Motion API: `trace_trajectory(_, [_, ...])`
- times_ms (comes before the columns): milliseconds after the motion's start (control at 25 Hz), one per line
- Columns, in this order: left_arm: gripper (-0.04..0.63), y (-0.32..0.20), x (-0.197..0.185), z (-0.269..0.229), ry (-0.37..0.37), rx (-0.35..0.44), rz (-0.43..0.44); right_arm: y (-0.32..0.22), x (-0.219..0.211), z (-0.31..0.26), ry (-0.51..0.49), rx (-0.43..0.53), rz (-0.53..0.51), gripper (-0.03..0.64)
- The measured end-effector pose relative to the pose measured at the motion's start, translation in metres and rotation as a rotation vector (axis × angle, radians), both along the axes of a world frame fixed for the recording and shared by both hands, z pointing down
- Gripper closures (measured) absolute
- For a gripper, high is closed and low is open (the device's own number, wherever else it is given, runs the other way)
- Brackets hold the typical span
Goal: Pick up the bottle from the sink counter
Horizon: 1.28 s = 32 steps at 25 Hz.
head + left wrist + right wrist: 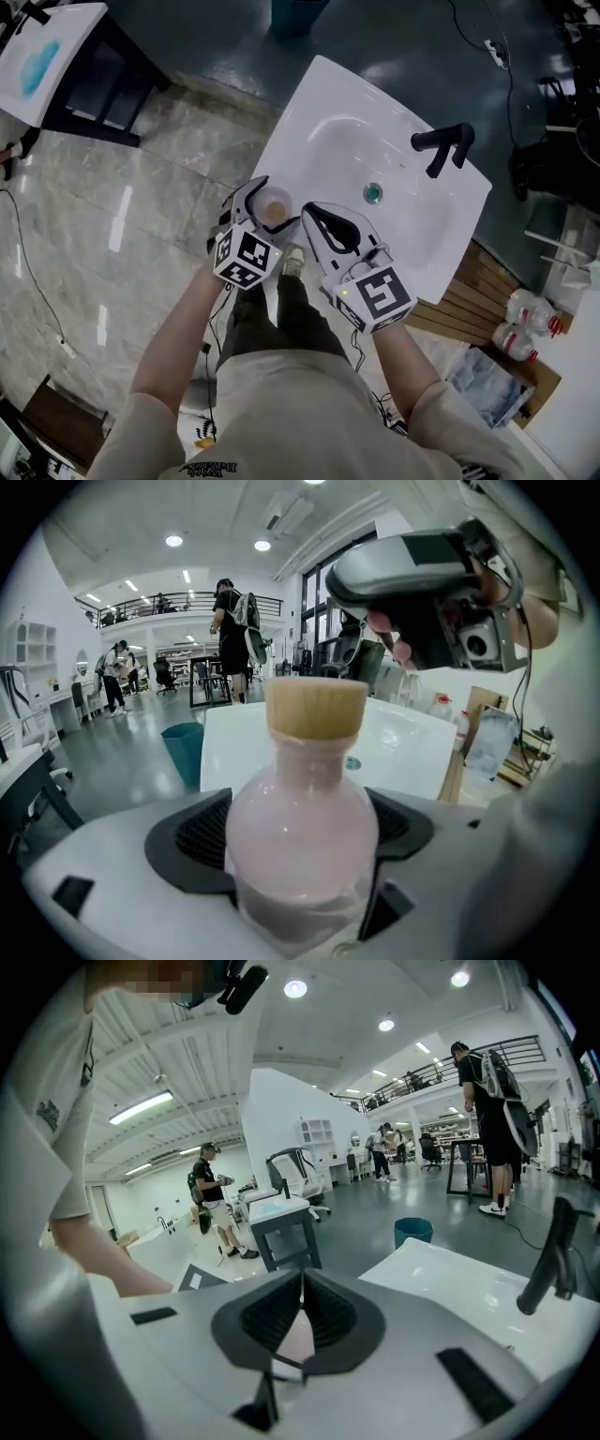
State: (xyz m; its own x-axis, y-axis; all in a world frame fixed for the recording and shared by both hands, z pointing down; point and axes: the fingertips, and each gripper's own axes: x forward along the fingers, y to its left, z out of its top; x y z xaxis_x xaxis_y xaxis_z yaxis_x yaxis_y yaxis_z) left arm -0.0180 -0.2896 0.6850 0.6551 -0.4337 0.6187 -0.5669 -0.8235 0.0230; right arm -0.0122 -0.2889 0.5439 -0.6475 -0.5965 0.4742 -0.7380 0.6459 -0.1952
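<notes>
Bottle, pink and round-bellied, is clamped in my left claw over the front-left rim of the sink surface, right claw shut tight and empty just beside it; that smooth curved belly could squirt free if my squeeze slackens.

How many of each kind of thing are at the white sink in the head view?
Grippers: 2, left gripper, right gripper
Bottles: 1, pink bottle
Faucets: 1, black faucet
Drains: 1, drain
Total: 5
</notes>
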Motion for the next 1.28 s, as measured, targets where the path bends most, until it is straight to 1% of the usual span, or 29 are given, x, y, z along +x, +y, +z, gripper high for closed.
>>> trace_trajectory(200, [0.204, 0.0, -0.002, 0.0, 0.009, 0.016, 0.032, -0.007, -0.018, 0.003, -0.058, 0.032, -0.091, 0.617])
trace_trajectory(240, [0.204, 0.0, -0.003, 0.0, 0.014, 0.017, 0.04, -0.009, -0.022, 0.005, -0.071, 0.032, -0.108, 0.603])
trace_trajectory(320, [0.204, 0.0, -0.003, 0.0, 0.023, 0.018, 0.055, -0.01, -0.03, 0.009, -0.084, 0.039, -0.144, 0.509])
trace_trajectory(360, [0.204, 0.0, -0.003, 0.0, 0.027, 0.02, 0.063, -0.01, -0.035, 0.011, -0.084, 0.047, -0.165, 0.485])
trace_trajectory(480, [0.204, 0.001, -0.003, -0.002, 0.032, 0.026, 0.095, -0.007, -0.051, 0.019, -0.06, 0.071, -0.237, 0.462])
trace_trajectory(560, [0.204, 0.002, -0.002, -0.002, 0.039, 0.029, 0.111, -0.003, -0.059, 0.03, -0.017, 0.078, -0.287, 0.448])
trace_trajectory(680, [0.204, 0.002, -0.002, -0.002, 0.051, 0.031, 0.124, 0.002, -0.066, 0.049, 0.036, 0.054, -0.35, 0.446])
trace_trajectory(760, [0.204, 0.001, -0.003, -0.002, 0.052, 0.033, 0.127, 0.003, -0.068, 0.059, 0.056, 0.043, -0.37, 0.448])
trace_trajectory(840, [0.204, 0.002, -0.002, -0.002, 0.053, 0.033, 0.132, 0.002, -0.068, 0.066, 0.069, 0.051, -0.369, 0.448])
trace_trajectory(1000, [0.204, 0.003, -0.002, -0.002, 0.062, 0.037, 0.14, 0.004, -0.072, 0.075, 0.063, 0.066, -0.368, 0.489])
trace_trajectory(1200, [0.204, 0.003, -0.004, -0.001, 0.069, 0.042, 0.144, 0.003, -0.074, 0.08, 0.052, 0.094, -0.357, 0.491])
trace_trajectory(1280, [0.204, 0.003, -0.003, -0.001, 0.07, 0.043, 0.141, 0.004, -0.073, 0.08, 0.072, 0.118, -0.361, 0.5])
